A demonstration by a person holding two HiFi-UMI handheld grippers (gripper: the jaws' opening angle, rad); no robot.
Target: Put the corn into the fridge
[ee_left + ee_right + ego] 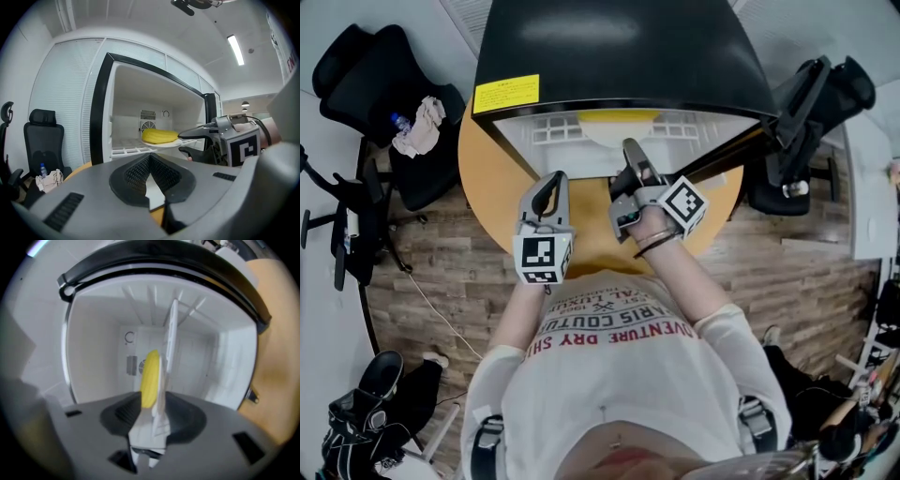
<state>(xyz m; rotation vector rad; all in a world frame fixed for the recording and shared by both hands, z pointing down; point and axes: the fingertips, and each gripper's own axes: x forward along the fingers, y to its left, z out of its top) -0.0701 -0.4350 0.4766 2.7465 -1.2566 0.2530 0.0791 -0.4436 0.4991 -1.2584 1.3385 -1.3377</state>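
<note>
The yellow corn (619,116) lies on a white plate (614,134) on the wire shelf of the open black mini fridge (619,56). In the left gripper view the corn (160,136) rests on the plate (164,144) deep inside the white interior. My right gripper (630,150) reaches into the fridge mouth. Its jaws stand open, one above and one below the plate's near rim, as the left gripper view shows (180,142). The right gripper view has the plate (168,348) edge-on with the corn (150,378) beside it. My left gripper (555,178) hangs shut and empty before the fridge.
The fridge stands on a round wooden table (487,178), its door (741,150) swung open to the right. A black office chair (384,84) with a bottle and cloth is at the left, another chair (806,112) at the right. A wire shelf (126,150) spans the fridge.
</note>
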